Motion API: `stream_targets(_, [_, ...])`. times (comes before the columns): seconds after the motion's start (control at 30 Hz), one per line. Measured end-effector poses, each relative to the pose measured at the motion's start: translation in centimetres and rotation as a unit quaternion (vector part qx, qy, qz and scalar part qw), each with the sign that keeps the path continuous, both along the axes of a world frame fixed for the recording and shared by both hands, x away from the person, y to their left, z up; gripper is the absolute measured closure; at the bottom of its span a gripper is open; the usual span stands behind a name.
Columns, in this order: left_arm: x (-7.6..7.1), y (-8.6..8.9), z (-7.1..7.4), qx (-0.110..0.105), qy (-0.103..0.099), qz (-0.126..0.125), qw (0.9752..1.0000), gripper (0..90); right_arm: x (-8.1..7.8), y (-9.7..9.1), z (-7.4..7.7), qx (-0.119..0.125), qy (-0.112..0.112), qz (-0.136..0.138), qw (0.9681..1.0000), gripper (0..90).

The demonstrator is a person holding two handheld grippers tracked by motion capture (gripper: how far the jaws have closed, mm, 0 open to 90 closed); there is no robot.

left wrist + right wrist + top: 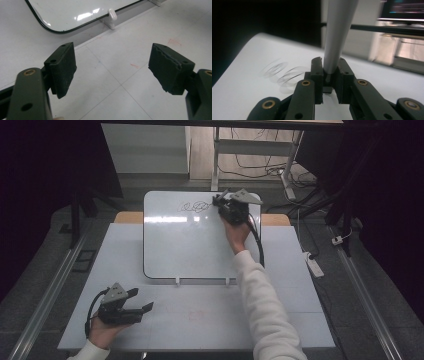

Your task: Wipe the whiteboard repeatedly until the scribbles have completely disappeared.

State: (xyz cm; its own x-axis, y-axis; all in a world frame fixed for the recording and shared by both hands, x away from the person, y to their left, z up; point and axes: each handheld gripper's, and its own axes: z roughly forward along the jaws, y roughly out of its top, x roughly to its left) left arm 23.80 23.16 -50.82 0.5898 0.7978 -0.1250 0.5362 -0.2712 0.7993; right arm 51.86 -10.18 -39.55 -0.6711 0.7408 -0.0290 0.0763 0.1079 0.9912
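High view: left tongs sit spread wide and empty over the table's near-left corner. Right tongs pinch a grey marker at the whiteboard's far edge, beside looping scribbles.

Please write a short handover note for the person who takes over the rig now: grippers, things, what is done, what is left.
Right hand-held gripper: shut on a grey pen, at the far edge of the whiteboard.
Left hand-held gripper: open, nothing between the jaws, over the table near the front left corner.
Done: looping scribbles drawn along the board's far edge.
Left: apparently more of the line; the rest of the board is blank.
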Motion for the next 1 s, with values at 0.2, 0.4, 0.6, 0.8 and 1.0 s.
stream_targets(0.2, [-0.2,0.0,0.0,0.001,-0.001,0.0,1.0,22.6,0.4,-0.2,0.1,0.014,-0.004,-0.016,0.9998,78.5])
stream_targets(0.4, [-0.1,0.0,0.0,0.0,0.0,0.0,1.0,22.6,-0.7,1.9,-0.9,-0.027,-0.009,0.034,0.999,78.5])
stream_targets(0.6, [-0.3,0.0,0.1,0.0,-0.004,0.0,1.0,22.6,-0.1,-0.3,-0.7,0.024,0.002,-0.01,0.9997,78.5])
stream_targets(0.8, [-0.3,0.1,0.0,0.001,-0.003,-0.001,1.0,22.6,-1.2,0.8,-1.2,-0.016,-0.01,0.01,0.9998,78.5])
stream_targets(1.0, [-0.2,0.0,0.1,-0.001,-0.003,0.001,1.0,22.6,-1.3,0.1,-1.2,0.002,-0.005,-0.012,0.9999,78.5])
